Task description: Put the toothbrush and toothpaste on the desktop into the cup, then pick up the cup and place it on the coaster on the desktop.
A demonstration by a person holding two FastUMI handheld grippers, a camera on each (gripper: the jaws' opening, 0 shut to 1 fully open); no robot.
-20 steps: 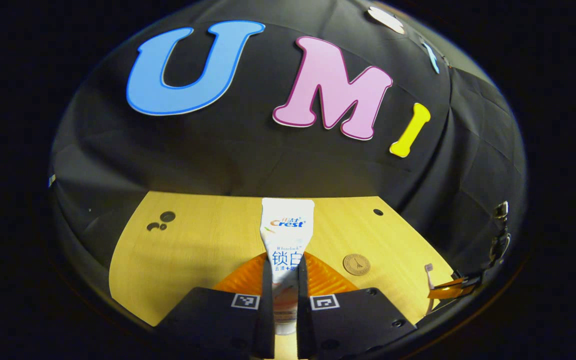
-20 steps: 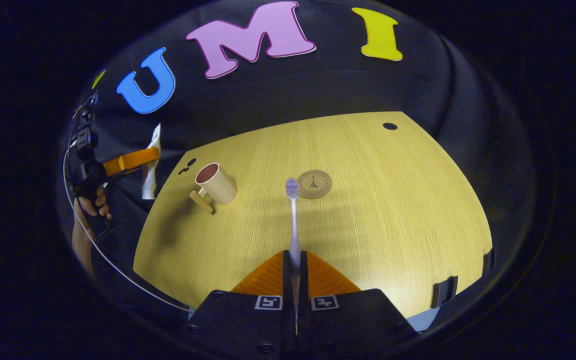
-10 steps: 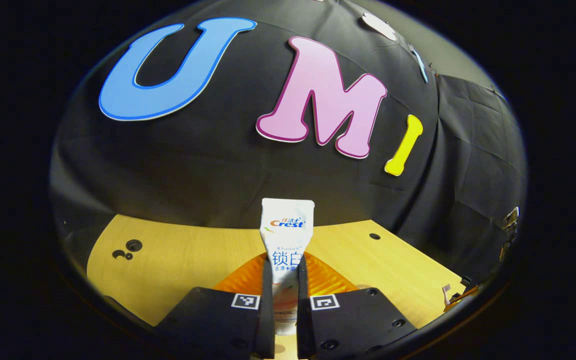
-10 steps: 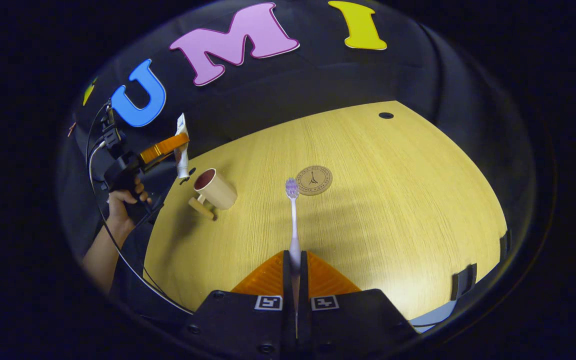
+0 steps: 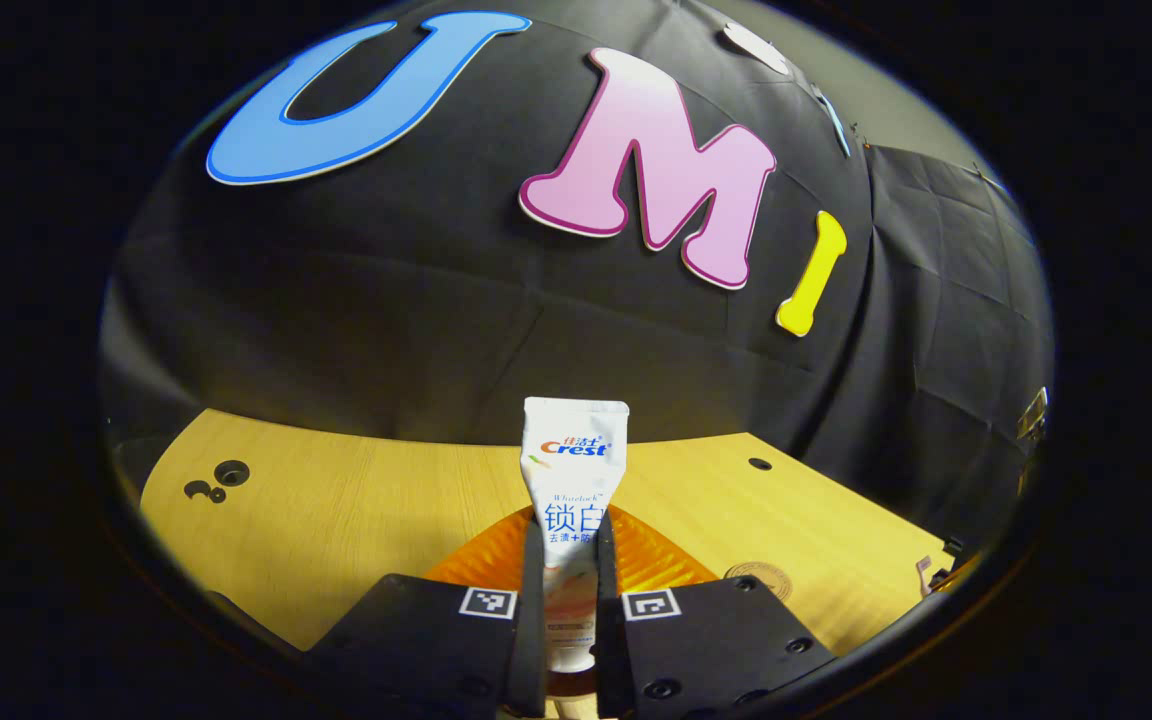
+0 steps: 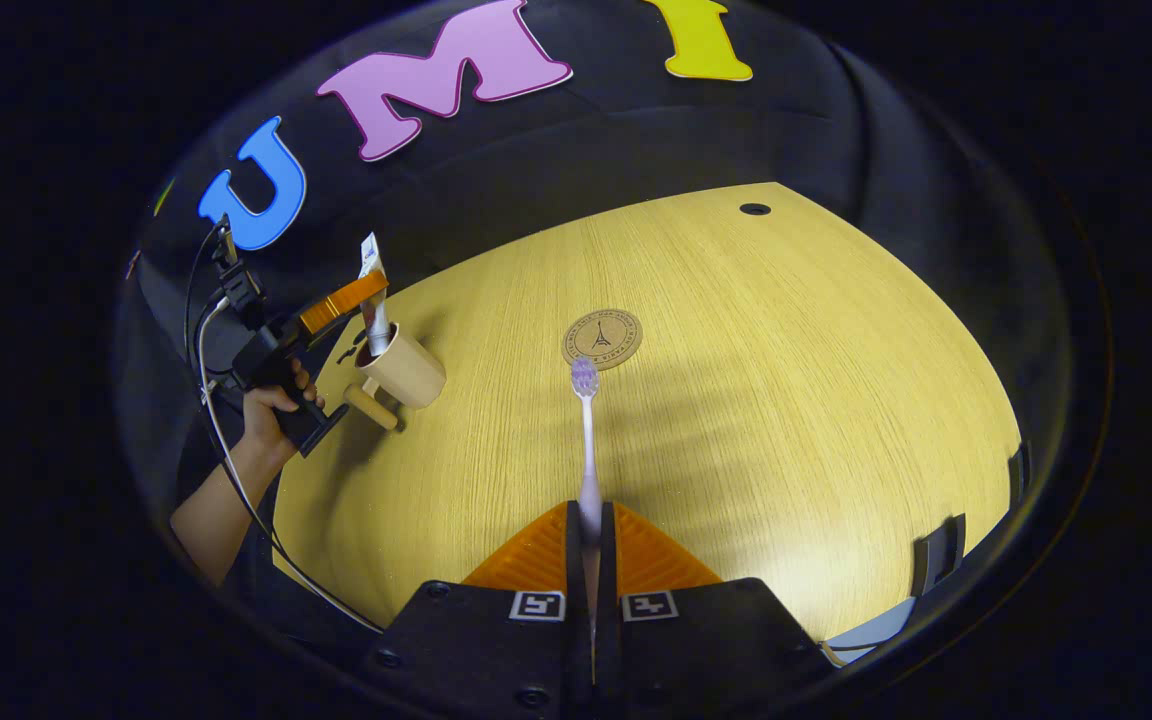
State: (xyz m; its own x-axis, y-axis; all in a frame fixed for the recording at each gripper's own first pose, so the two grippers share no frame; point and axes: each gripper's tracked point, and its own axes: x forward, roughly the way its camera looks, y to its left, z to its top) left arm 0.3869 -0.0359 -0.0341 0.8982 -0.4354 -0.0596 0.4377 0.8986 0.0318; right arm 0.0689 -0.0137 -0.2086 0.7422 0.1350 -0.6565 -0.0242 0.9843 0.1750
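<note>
The left hand-held gripper point(image 5: 568, 560) is clamped on the toothpaste point(image 5: 572, 480), which stands upright between its fingers with its lower end at the mouth of the cup point(image 6: 402, 366). The right hand-held gripper point(image 6: 591, 545) pinches the toothbrush point(image 6: 586, 440), bristles pointing ahead toward the coaster point(image 6: 602, 338) on the bench point(image 6: 796, 400). Released off-centre, the tube could catch the rim and tip the light cup, and the toothbrush might then have no upright target.

Toothpaste point(image 6: 372, 300) has moved over, its end entering the cup point(image 6: 404, 368).
</note>
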